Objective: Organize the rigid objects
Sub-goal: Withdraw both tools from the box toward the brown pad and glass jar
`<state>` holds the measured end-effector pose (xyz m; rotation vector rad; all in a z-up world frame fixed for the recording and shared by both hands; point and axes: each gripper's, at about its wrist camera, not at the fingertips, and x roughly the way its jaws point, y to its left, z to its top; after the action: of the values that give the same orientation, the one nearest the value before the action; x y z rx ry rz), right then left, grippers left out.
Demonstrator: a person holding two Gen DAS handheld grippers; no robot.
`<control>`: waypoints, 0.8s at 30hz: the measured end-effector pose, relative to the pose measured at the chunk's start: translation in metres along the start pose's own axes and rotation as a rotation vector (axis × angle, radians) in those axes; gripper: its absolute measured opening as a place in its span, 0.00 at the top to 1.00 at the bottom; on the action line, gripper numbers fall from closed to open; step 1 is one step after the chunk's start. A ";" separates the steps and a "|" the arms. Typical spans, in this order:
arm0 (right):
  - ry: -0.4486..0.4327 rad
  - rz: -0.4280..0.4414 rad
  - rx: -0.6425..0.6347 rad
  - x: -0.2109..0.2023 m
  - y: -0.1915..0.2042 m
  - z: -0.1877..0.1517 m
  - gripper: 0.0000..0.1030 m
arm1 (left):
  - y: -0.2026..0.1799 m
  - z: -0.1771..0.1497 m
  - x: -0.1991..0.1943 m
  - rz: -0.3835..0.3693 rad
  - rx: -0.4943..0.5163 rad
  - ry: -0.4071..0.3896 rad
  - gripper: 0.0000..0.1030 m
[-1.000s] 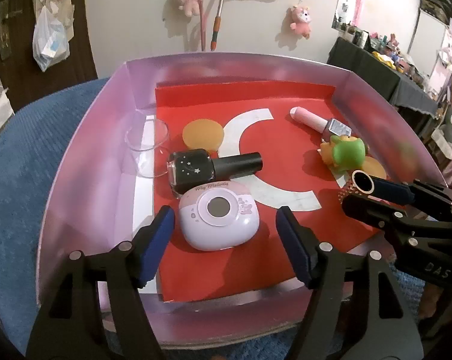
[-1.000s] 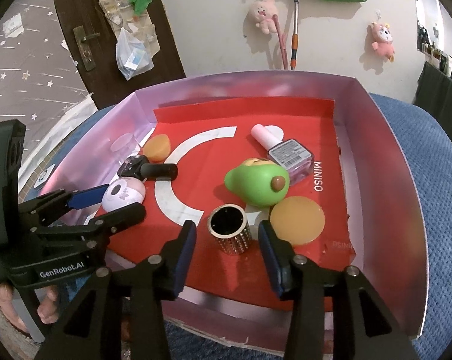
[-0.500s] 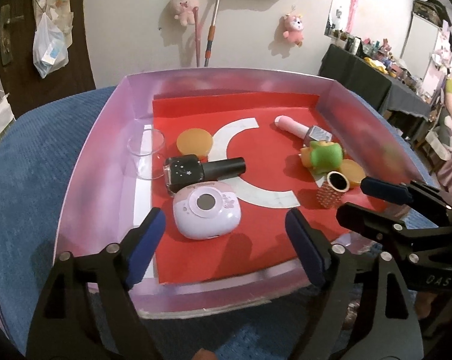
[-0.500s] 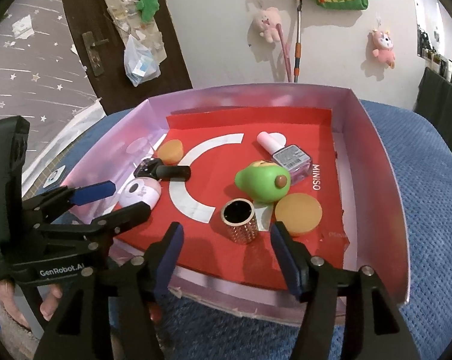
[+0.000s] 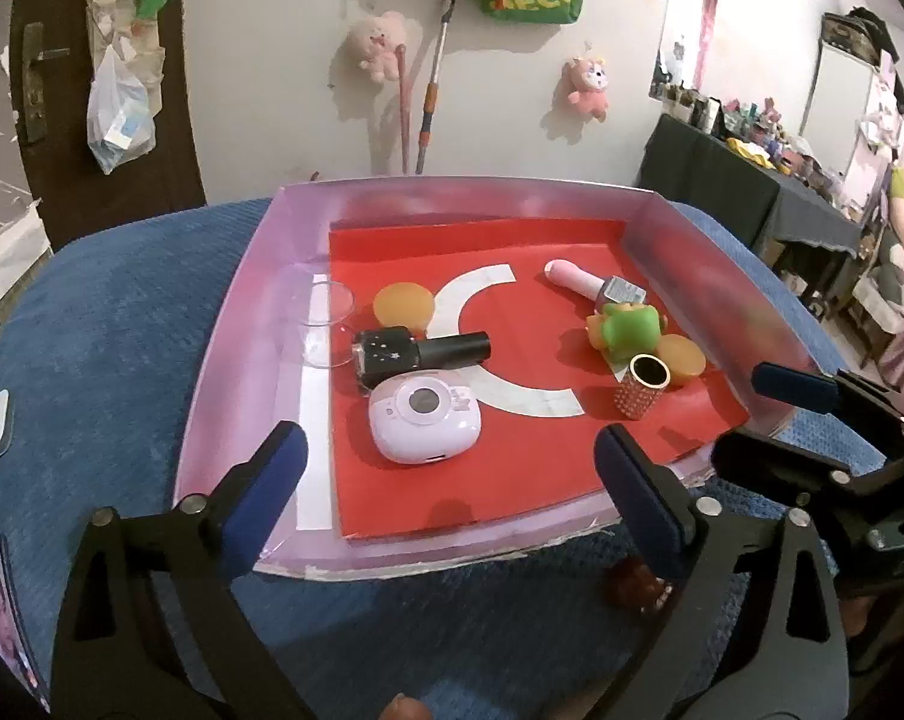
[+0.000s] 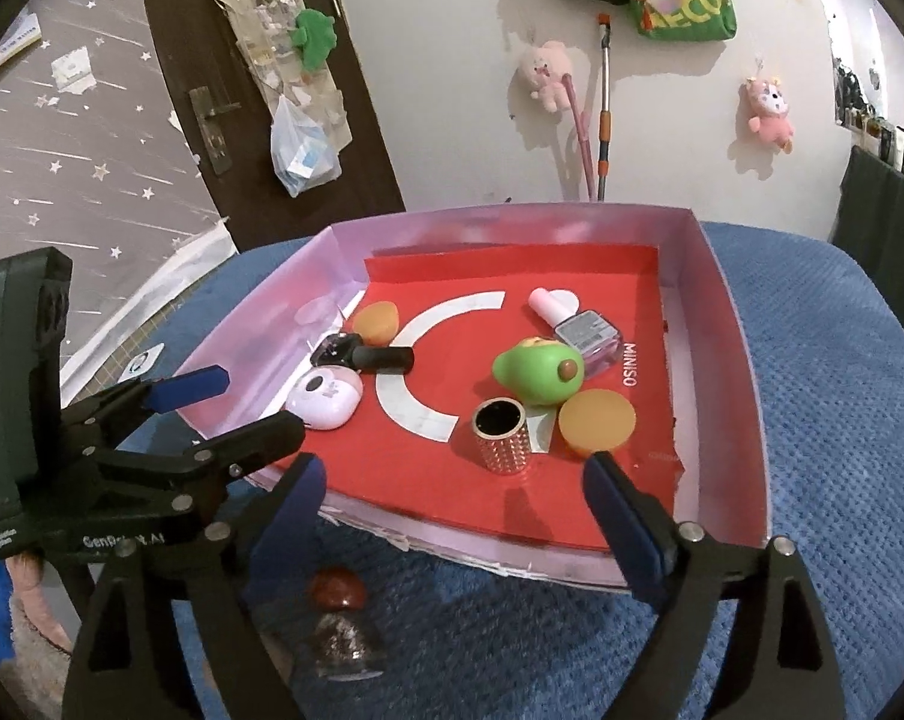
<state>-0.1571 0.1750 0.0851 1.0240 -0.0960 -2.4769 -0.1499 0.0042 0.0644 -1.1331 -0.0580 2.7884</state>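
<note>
1. A blue textured fabric surface [image 5: 122,324] carries a shallow pink-walled box with a red paper floor [image 5: 236,324], and every item lies inside it.
2. The left gripper [image 5: 452,480] hovers at the near edge, jaws opening wide and empty.
3. The right gripper [image 6: 452,492] hovers beside it, jaws also opening, gripping nothing.
4. A lilac rounded toy camera [image 5: 425,420] lies near the front left, touching a black nail polish bottle [image 5: 419,354].
5. A green avocado-shaped toy [image 6: 538,372] rests against a pink-capped clear polish bottle [image 6: 577,324].
6. A gold studded cylinder [image 6: 502,435] stands upright just beside an orange disc [image 6: 595,420].
</note>
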 end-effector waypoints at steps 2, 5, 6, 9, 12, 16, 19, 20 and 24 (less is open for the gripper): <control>-0.007 0.004 0.002 -0.005 0.000 -0.001 0.12 | 0.000 -0.001 -0.002 0.001 0.000 -0.006 0.00; -0.014 0.013 0.005 -0.009 0.000 -0.002 0.07 | -0.001 -0.003 -0.006 0.011 0.008 -0.013 0.00; -0.016 0.015 0.006 -0.010 0.000 -0.003 0.04 | -0.002 -0.003 -0.007 0.013 0.010 -0.015 0.00; -0.021 0.021 0.009 -0.013 0.001 -0.005 0.00 | -0.002 -0.006 -0.010 0.018 0.014 -0.022 0.00; -0.023 0.025 0.008 -0.016 0.002 -0.007 0.00 | -0.002 -0.007 -0.012 0.014 0.007 -0.025 0.00; -0.037 0.031 0.010 -0.021 0.003 -0.009 0.00 | 0.002 -0.010 -0.014 0.005 -0.020 -0.020 0.00; -0.047 0.031 0.014 -0.024 0.003 -0.010 0.00 | 0.002 -0.014 -0.015 0.012 -0.022 -0.012 0.00; -0.049 0.034 0.016 -0.025 0.003 -0.011 0.00 | 0.001 -0.015 -0.016 0.015 -0.021 -0.011 0.00; -0.053 0.030 0.017 -0.027 0.004 -0.014 0.00 | -0.001 -0.020 -0.020 0.027 -0.015 -0.008 0.00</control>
<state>-0.1293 0.1852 0.0939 0.9574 -0.1485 -2.4809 -0.1215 0.0025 0.0641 -1.1353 -0.0655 2.8206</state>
